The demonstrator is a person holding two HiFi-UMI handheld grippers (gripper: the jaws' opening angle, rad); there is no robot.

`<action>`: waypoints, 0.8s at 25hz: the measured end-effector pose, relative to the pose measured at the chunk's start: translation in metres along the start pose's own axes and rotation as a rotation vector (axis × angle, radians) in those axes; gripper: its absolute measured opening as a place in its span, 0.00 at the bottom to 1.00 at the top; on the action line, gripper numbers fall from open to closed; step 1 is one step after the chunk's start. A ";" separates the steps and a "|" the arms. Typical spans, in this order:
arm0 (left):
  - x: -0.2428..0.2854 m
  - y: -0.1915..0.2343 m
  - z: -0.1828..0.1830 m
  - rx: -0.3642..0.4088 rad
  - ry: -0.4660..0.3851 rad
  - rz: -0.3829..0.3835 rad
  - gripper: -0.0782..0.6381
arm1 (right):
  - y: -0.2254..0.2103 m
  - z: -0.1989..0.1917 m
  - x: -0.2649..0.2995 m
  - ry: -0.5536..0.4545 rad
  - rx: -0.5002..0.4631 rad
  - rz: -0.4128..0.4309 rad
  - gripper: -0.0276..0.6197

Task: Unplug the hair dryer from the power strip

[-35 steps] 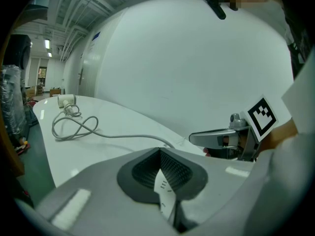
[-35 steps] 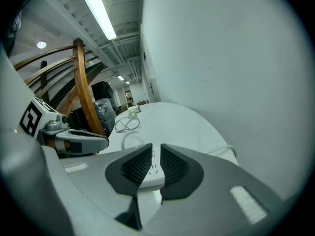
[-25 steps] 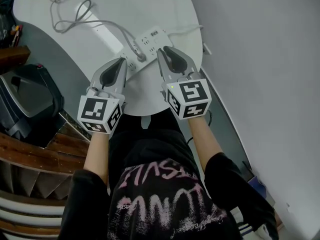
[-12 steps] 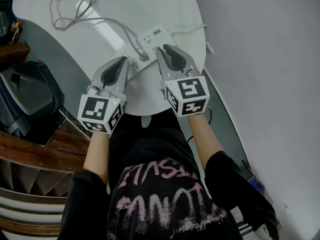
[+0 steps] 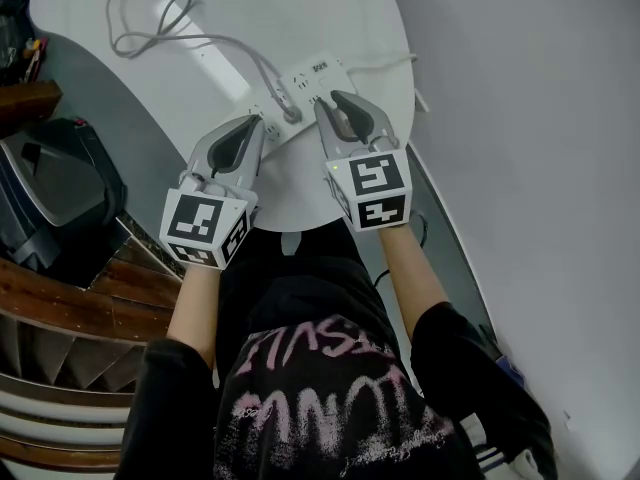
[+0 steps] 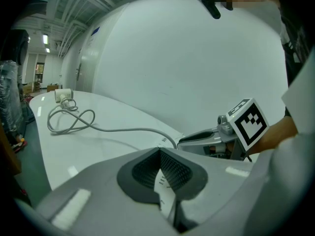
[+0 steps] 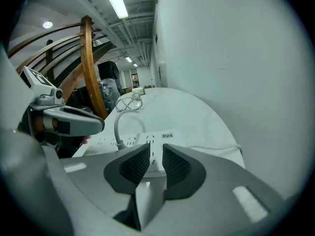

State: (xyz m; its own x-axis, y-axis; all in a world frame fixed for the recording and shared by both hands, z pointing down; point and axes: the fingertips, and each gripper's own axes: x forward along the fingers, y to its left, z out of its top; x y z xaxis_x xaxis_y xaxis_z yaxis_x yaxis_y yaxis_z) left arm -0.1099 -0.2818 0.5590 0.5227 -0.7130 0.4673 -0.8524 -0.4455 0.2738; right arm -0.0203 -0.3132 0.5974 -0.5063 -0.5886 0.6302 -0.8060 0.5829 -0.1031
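Observation:
A white power strip (image 5: 312, 76) lies near the front edge of the round white table (image 5: 330, 8). A grey plug (image 5: 291, 114) sits in it, and its grey cord (image 5: 215, 43) loops away to a small white appliance (image 6: 62, 95) at the far end. My left gripper (image 5: 258, 123) is shut at the strip's left end with nothing between its tips (image 6: 160, 150). My right gripper (image 5: 331, 99) hovers over the strip just right of the plug. Its jaws have just been opening and stand a little apart (image 7: 156, 146), with only the strip (image 7: 167, 135) showing through the gap.
The strip's own white cord (image 5: 385, 63) runs off the table's right edge toward the grey wall (image 5: 520, 118). A black bag (image 5: 60, 183) and wooden steps (image 5: 60, 308) lie left of the table. A curved wooden rail (image 7: 88, 68) rises beyond my left gripper (image 7: 78, 122).
My right gripper has rolled slightly over the strip and its jaws have parted a little. The left gripper and the plug have stayed where they were.

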 end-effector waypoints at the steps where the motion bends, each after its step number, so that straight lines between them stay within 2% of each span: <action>1: 0.000 -0.001 0.000 0.000 -0.001 -0.002 0.11 | 0.000 -0.001 0.001 0.012 -0.006 0.002 0.18; 12: 0.002 -0.005 0.001 0.009 0.006 -0.015 0.11 | 0.001 -0.005 0.007 0.094 -0.054 0.015 0.18; 20: 0.004 -0.007 0.007 0.015 -0.002 -0.020 0.11 | -0.001 -0.005 0.010 0.195 -0.185 -0.013 0.23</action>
State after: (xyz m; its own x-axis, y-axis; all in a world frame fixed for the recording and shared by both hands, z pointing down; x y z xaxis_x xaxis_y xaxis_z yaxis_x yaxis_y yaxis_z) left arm -0.1020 -0.2851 0.5534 0.5397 -0.7050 0.4601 -0.8415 -0.4679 0.2702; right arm -0.0227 -0.3169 0.6076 -0.4135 -0.4878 0.7688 -0.7327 0.6795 0.0371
